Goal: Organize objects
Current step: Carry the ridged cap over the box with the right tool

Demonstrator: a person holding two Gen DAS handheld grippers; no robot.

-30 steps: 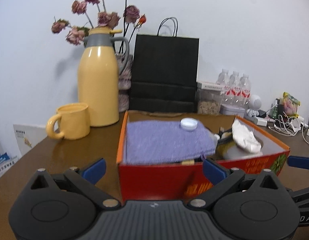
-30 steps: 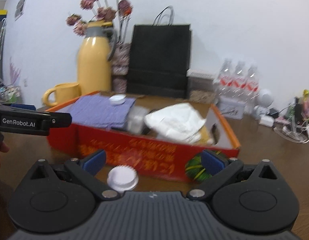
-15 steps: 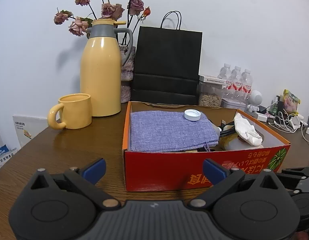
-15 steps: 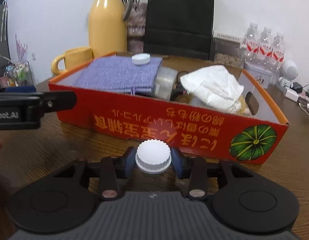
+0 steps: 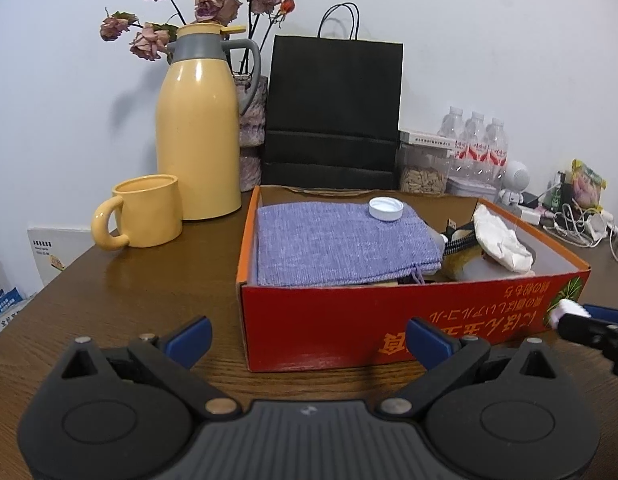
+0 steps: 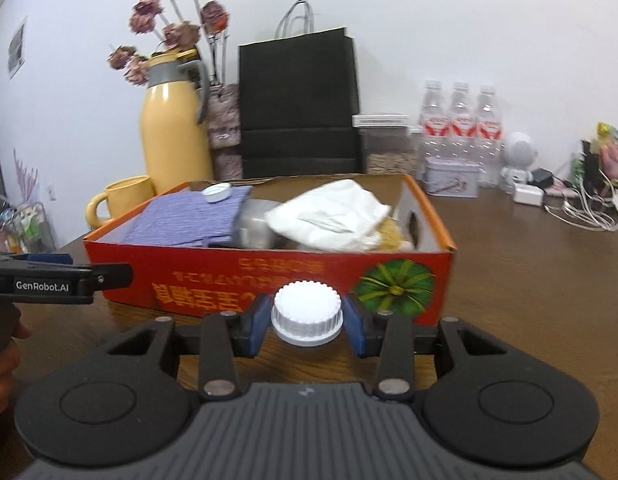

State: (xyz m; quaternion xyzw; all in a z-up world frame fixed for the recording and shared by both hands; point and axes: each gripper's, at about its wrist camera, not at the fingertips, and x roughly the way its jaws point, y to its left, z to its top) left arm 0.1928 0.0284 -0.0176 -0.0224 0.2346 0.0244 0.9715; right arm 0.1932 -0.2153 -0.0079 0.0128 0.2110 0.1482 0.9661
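My right gripper (image 6: 307, 316) is shut on a white ribbed bottle cap (image 6: 307, 312), held just in front of the red cardboard box (image 6: 269, 276). From the left wrist view the same cap (image 5: 565, 310) shows at the right edge, against the box's front wall (image 5: 329, 324). In the box lie a purple knitted pouch (image 5: 333, 240) with a second white cap (image 5: 385, 208) on it, and a crumpled white cloth (image 6: 333, 212). My left gripper (image 5: 309, 336) stands open and empty before the box's left front corner.
Behind the box stand a yellow thermos jug (image 5: 199, 128), a yellow mug (image 5: 145, 212), a black paper bag (image 5: 333, 108), a vase of dried roses (image 5: 253, 132) and three water bottles (image 5: 475, 140). Cables and chargers (image 6: 581, 208) lie at the right. A person's hand (image 6: 5, 364) holds the left gripper.
The right gripper closed on the white cap that lay on the table, then lifted it and drew back from the box. The left gripper barely moved.
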